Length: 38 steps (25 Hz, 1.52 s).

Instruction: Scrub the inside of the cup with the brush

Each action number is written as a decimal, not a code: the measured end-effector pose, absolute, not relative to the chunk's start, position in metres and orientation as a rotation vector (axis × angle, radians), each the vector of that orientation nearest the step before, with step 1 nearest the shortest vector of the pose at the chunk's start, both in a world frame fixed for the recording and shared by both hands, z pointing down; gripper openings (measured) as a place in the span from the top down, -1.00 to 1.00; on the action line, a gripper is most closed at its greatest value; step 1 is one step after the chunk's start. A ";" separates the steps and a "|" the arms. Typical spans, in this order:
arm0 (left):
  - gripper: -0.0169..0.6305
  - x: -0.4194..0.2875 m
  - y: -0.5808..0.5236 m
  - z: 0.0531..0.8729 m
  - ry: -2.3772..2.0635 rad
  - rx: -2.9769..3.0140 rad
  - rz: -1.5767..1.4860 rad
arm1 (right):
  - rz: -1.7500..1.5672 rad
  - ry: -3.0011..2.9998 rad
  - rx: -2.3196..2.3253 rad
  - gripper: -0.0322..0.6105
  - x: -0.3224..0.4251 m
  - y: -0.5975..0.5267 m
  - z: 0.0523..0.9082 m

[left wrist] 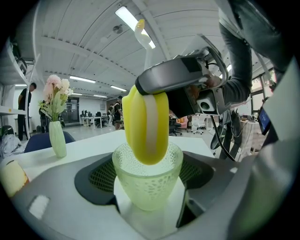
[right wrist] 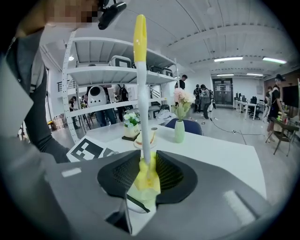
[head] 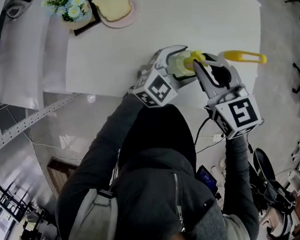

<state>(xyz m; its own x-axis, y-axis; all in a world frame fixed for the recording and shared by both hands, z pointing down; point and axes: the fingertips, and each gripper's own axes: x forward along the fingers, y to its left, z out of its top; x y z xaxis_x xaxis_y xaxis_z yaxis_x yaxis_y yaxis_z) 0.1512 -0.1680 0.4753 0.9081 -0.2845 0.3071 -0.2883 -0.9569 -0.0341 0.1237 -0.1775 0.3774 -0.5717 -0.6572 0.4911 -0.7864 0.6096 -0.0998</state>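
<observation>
A pale green dotted cup (left wrist: 147,185) sits between the pads of my left gripper (left wrist: 147,180), which is shut on its sides and holds it over the white table's near edge. In the head view the cup (head: 179,64) shows in that gripper (head: 177,63). The brush's yellow head (left wrist: 145,123) reaches down into the cup's mouth. My right gripper (head: 206,69) is shut on the brush, whose yellow handle end (head: 244,57) sticks out to the right. In the right gripper view, the brush's stem (right wrist: 142,93) rises from my right gripper (right wrist: 146,174).
A white table (head: 194,21) spreads ahead. At its far left stand a flower pot (head: 73,8) and a plate with bread (head: 114,8). A slim green vase (right wrist: 179,130) stands on it too. Shelving (right wrist: 112,75) is behind. Cables and chair legs (head: 269,180) lie right.
</observation>
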 end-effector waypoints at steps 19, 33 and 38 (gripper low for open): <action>-0.27 0.157 -0.169 0.474 -0.472 3.057 0.471 | 0.416 -2.393 1.130 0.57 0.122 -0.174 0.394; -0.27 0.158 -0.169 0.473 -0.475 3.058 0.455 | 0.489 -2.358 1.170 0.58 0.122 -0.165 0.399; -0.27 0.161 -0.169 0.470 -0.476 3.056 0.459 | 0.484 -2.376 1.164 0.58 0.119 -0.168 0.399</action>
